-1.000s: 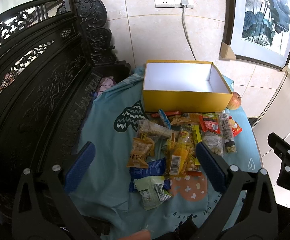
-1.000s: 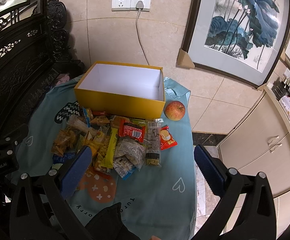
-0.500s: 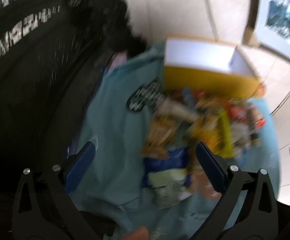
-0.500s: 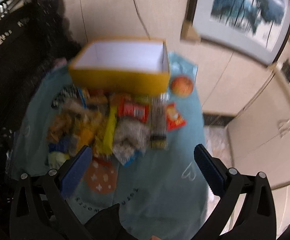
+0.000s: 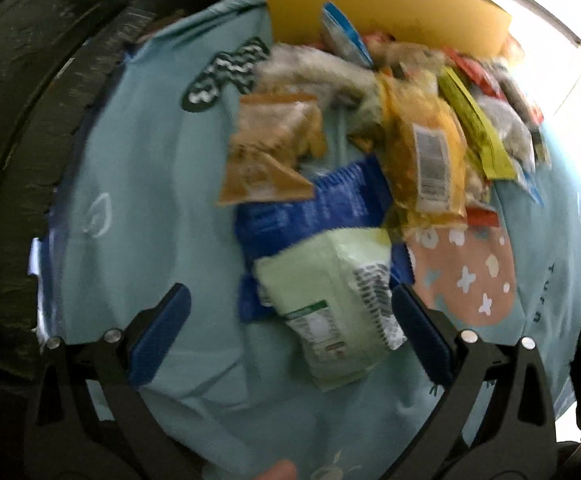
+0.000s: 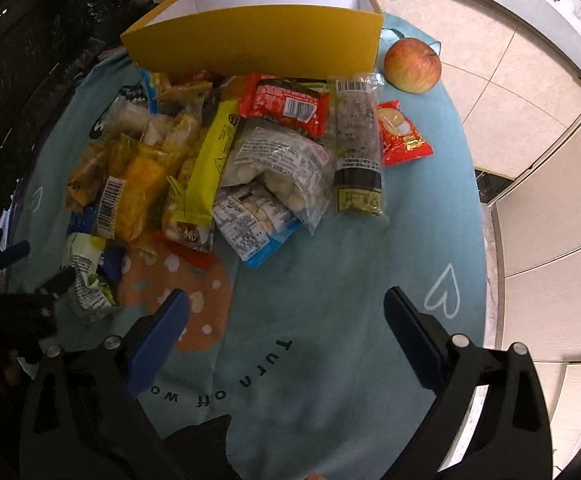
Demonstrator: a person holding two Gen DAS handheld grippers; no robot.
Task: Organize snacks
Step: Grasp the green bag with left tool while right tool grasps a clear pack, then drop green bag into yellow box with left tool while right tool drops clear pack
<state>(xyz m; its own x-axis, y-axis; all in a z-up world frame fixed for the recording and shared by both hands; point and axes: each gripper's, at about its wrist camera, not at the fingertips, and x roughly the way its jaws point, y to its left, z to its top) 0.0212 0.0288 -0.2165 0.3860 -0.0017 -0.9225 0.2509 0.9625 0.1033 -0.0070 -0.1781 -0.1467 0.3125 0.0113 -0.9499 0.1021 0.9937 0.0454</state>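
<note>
A pile of snack packets lies on a teal cloth (image 6: 330, 280) in front of an open yellow box (image 6: 258, 36). My left gripper (image 5: 290, 332) is open, low over the pile's near end, its fingers on either side of a pale green packet (image 5: 330, 300) that lies on a blue packet (image 5: 310, 208). The green packet also shows in the right wrist view (image 6: 86, 276), with the left gripper's fingers (image 6: 56, 282) beside it. My right gripper (image 6: 286, 340) is open and empty above bare cloth, short of a clear packet (image 6: 282, 164) and a lime bar (image 6: 210, 160).
An apple (image 6: 412, 65) sits right of the box. A red packet (image 6: 402, 134) and a long dark bar (image 6: 358, 140) lie at the pile's right. Dark carved furniture (image 5: 30, 100) borders the left. Tiled floor and white cabinets (image 6: 550, 200) are at the right.
Both grippers have dropped and moved forward towards the pile. The left one has come down around the pale green packet. Both stay open.
</note>
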